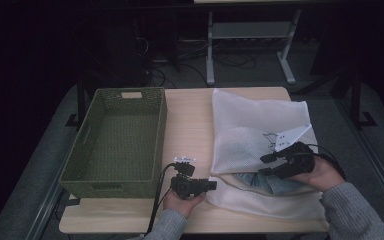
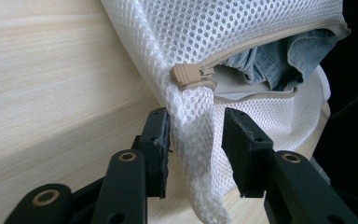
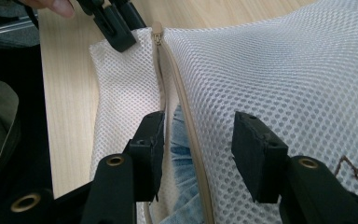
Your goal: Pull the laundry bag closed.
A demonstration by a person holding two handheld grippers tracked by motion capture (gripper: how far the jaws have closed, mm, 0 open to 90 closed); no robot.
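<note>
White mesh laundry bag (image 1: pixel 252 130) lying flat on the right half of the wooden surface (image 1: pixel 187 125), zip mouth toward the near edge and gaping, blue denim garment (image 1: pixel 270 182) showing inside

Left claw (image 1: pixel 211 185) at the bag's near-left corner, jaws parted with a fold of mesh standing between them, one pad brushing it, not yet pinched; tan zip pull (image 2: pixel 186 74) just above that fold in the left gripper view

Right claw (image 1: pixel 264 165) over the mouth, jaws wide, straddling the upper zip edge (image 3: pixel 189 126), gripping nothing; denim visible just below between the zip tapes

Risks, as judged from here:
- left claw closing on mesh alone and the slippery net sliding out, since only a thin fold sits between the pads
- right claw catching mesh together with denim, so the garment would drag the whole bag instead of coming free
- zip tape snagging a pad edge if pulled sideways rather than along the opening
- bag creeping off the surface, its near hem lying close to the front edge

Room to move: bare strip of wood between bag and green woven basket (image 1: pixel 117 137), basket empty and well apart from the right claw, just beside the left one; far half of the bag unobstructed; right edge of the surface close under the bag's right side, little margin there
</note>
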